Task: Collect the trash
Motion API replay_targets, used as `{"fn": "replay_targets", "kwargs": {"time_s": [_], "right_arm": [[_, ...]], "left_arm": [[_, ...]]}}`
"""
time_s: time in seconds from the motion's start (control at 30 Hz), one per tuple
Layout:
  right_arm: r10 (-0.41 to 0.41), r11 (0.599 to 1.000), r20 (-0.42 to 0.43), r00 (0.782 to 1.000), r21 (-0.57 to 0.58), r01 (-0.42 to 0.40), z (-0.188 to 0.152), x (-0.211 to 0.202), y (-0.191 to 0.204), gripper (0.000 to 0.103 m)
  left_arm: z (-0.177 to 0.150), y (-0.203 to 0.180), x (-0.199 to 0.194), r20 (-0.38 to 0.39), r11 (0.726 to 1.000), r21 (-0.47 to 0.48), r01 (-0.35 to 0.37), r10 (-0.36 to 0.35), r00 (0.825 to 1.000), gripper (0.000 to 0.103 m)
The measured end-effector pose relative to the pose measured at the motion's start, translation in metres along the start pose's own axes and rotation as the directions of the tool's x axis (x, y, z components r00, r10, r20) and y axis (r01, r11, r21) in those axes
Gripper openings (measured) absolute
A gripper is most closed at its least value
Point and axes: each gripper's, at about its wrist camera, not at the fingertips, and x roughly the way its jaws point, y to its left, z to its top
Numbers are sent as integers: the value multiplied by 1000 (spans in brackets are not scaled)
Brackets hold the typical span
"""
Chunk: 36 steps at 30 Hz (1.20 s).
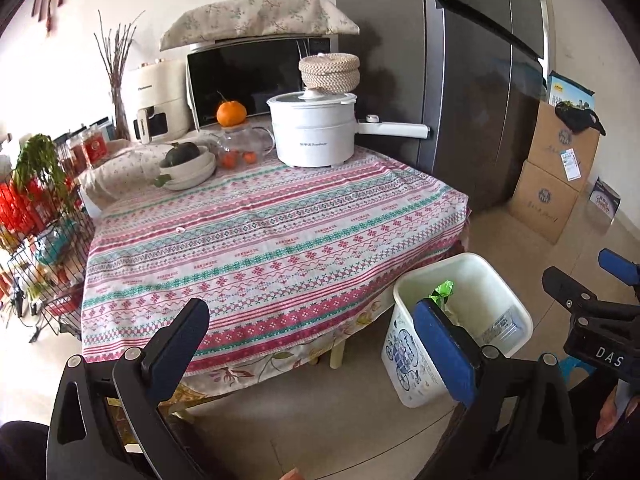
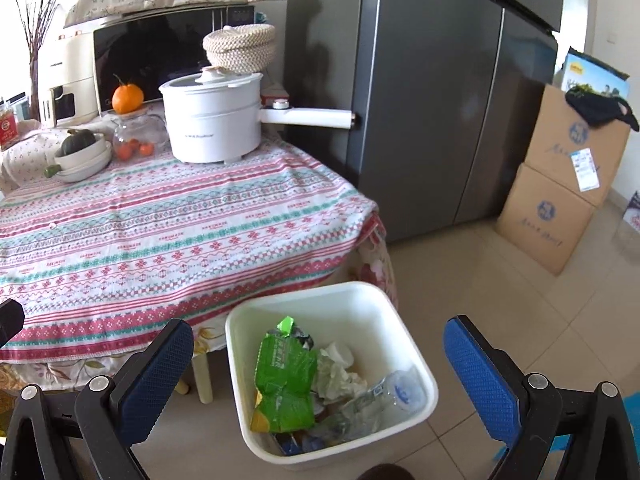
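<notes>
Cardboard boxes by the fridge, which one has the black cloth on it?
The upper box of the stack: the black cloth drapes over its top edge. The lower box carries only the upper one.

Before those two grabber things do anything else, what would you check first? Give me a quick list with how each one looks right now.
1. Left gripper empty, jaws apart: ok.
2. Right gripper empty, jaws apart: ok.
3. White trash bin upright on the floor beside the table: ok.
4. Trash inside the bin: ok; green snack bag, crumpled tissue and plastic bottle all lie in it.
5. Tablecloth free of leftover trash: ok on the near part; one tiny white speck, cannot tell what it is.
6. Floor around the bin free of trash: cannot tell; only part is in view.
</notes>
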Motion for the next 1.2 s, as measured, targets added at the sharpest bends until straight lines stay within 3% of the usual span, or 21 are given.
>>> {"fn": "replay_targets", "kwargs": {"time_s": [1.2], "right_arm": [[2,1000,-36,999,-31,-4,-3,8,7,103]], "left_arm": [[-3,0,3,-25,1000,-17,-6,6,1000,103]]}}
